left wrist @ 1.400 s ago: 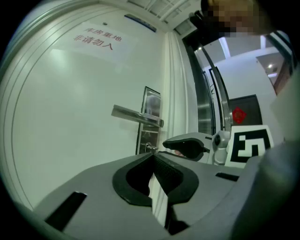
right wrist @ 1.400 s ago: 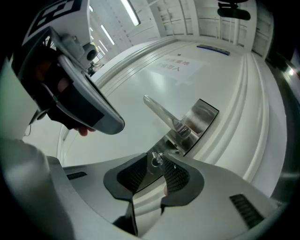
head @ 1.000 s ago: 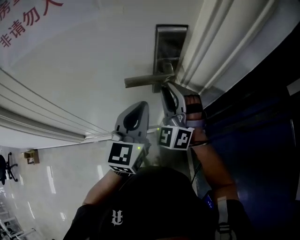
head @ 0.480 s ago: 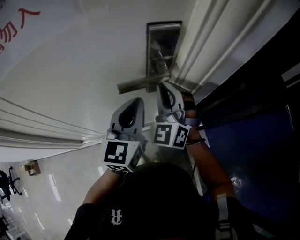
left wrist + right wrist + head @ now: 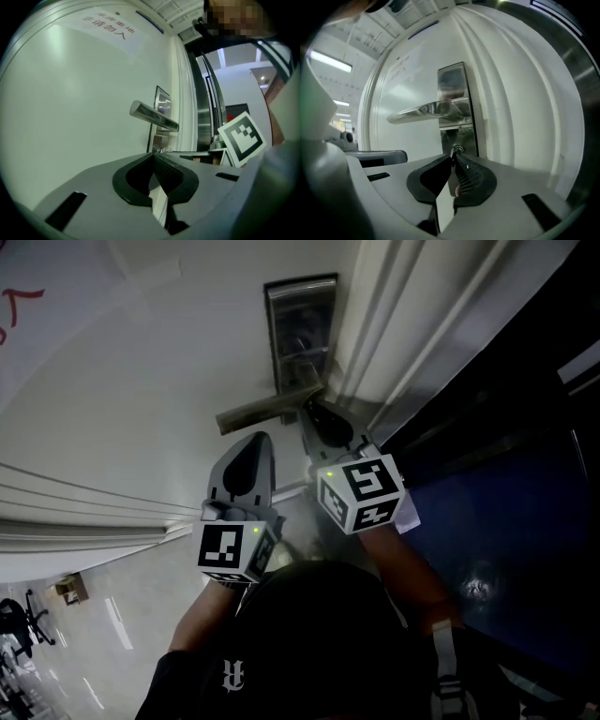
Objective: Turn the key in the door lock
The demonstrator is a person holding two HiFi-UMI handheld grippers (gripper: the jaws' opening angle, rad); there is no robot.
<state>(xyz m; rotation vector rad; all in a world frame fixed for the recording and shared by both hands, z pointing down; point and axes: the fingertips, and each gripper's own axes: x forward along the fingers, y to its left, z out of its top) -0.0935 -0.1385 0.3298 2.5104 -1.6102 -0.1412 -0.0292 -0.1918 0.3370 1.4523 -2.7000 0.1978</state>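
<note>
The right gripper [image 5: 452,158] is pinched shut on the key [image 5: 457,149], which sits in the lock plate [image 5: 454,93] just under the handle [image 5: 419,111] of the door [image 5: 405,79]. The left gripper [image 5: 153,158], jaws together and empty, hangs just beside it below the handle.

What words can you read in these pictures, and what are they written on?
"库房重地": red characters, top line of the white paper sign stuck on the door; small, just readable in the left gripper view.
"非请勿入": red, second line of the same sign.
Blue plate by the door's top edge: too small to read.
Cap: a white emblem, no word.
Marker cubes: black-and-white patterns only, no letters.
</note>
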